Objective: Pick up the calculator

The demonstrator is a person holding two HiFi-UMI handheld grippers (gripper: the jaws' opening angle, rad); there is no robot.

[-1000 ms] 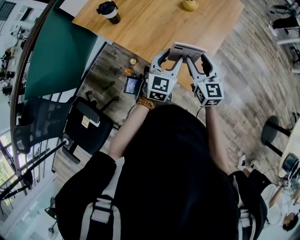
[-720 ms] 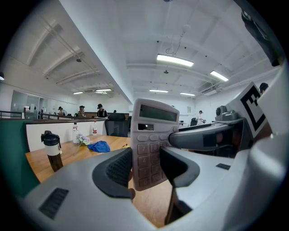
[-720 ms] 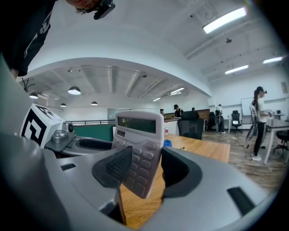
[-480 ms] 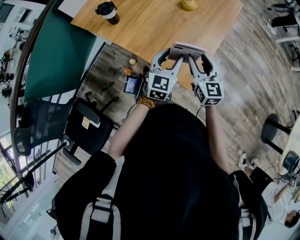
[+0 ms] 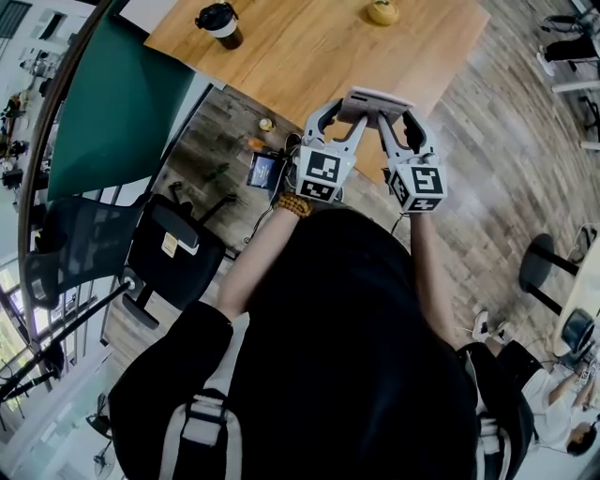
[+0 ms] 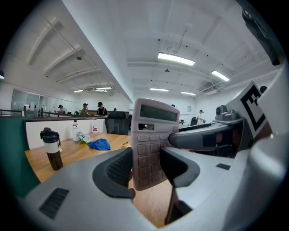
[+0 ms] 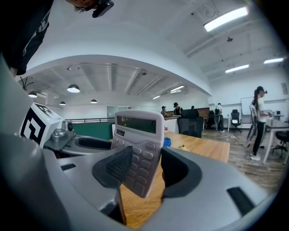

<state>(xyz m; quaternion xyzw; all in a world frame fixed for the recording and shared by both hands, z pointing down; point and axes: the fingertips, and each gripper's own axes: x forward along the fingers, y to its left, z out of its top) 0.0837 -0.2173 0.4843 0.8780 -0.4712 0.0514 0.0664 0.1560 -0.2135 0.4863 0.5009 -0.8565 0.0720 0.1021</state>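
Head view alone places it: calculator [image 5: 375, 97] held clear of the wooden counter [image 5: 309, 52] near its front edge, with left tongs [image 5: 339, 117] and right tongs [image 5: 397, 116] converging on it. Gripper views add its face: pale grey, rows of grey keys, dark display, roughly upright, each pair of tongs clamped on its lower half. Counter carries a lidded flask [image 5: 218, 22] and blue cloth [image 6: 99, 144]; open office, plank floor [image 5: 506, 141].
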